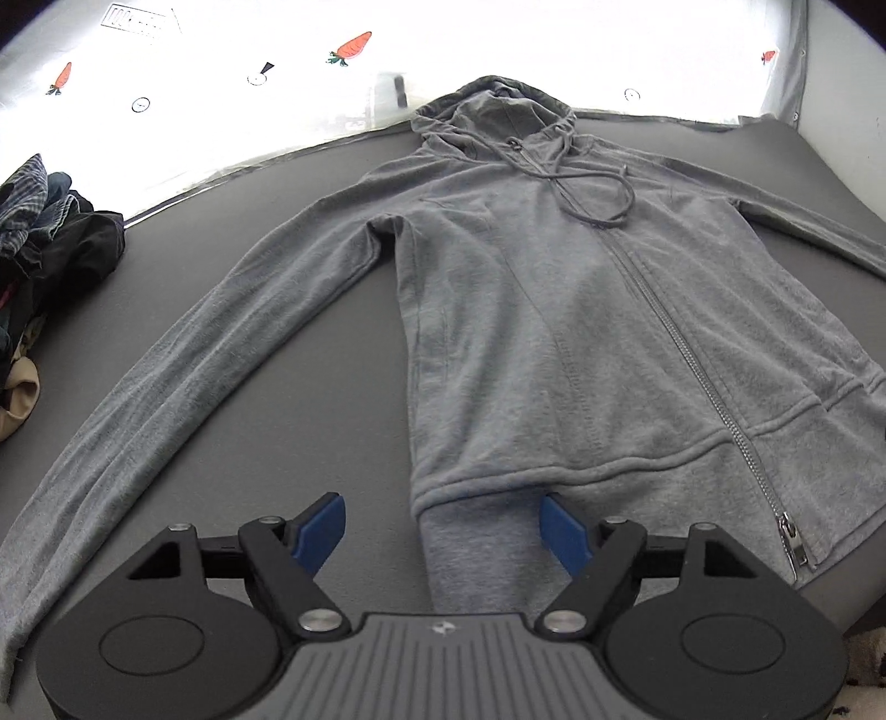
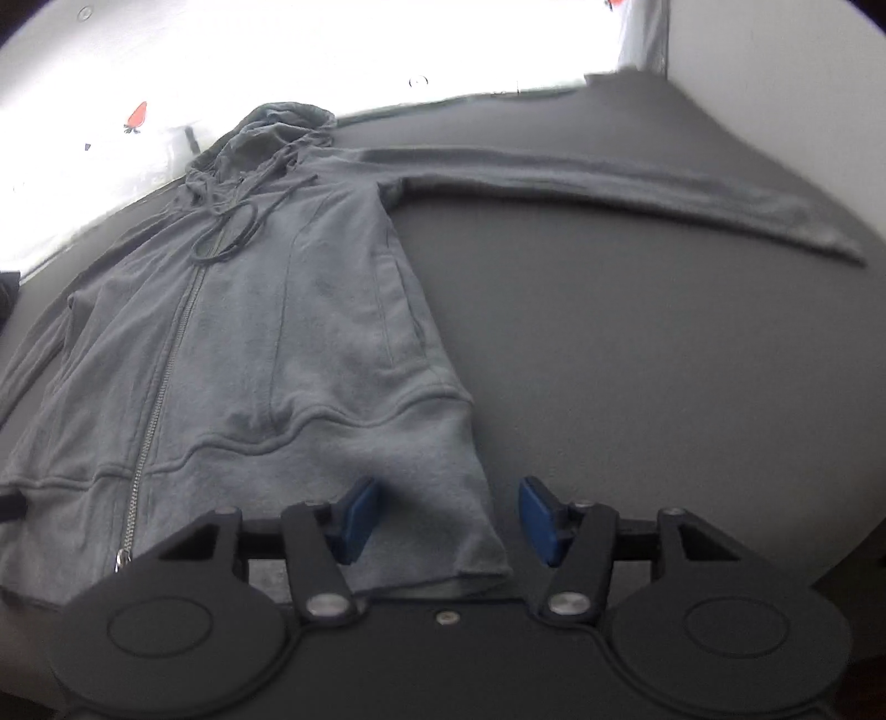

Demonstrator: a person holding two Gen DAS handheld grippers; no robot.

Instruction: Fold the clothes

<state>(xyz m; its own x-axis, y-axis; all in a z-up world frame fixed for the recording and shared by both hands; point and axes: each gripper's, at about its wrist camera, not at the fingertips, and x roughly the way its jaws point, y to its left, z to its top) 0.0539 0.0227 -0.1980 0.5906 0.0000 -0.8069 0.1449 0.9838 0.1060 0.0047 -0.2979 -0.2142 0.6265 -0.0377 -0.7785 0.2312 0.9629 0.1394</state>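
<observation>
Dark grey flat surface point(image 1: 343, 399) fills most of both views, looks like a mattress or padded table top, matte and smooth. Behind it, across the top of the frame, there's a white sheet or curtain point(image 1: 221, 111) printed with little orange carrots point(image 1: 351, 49) and small circle doodles, totally blown out by bright light, so detail is hard to make out. In the upper right of the left wrist view a pale grey wall point(image 1: 841, 83) meets the surface at a corner. Far left edge there's a heap of dark mixed fabrics point(image 1: 50, 221). Bottom right corner shows a sliver of speckled light floor or rug point(image 1: 866, 675), can't tell which.
</observation>
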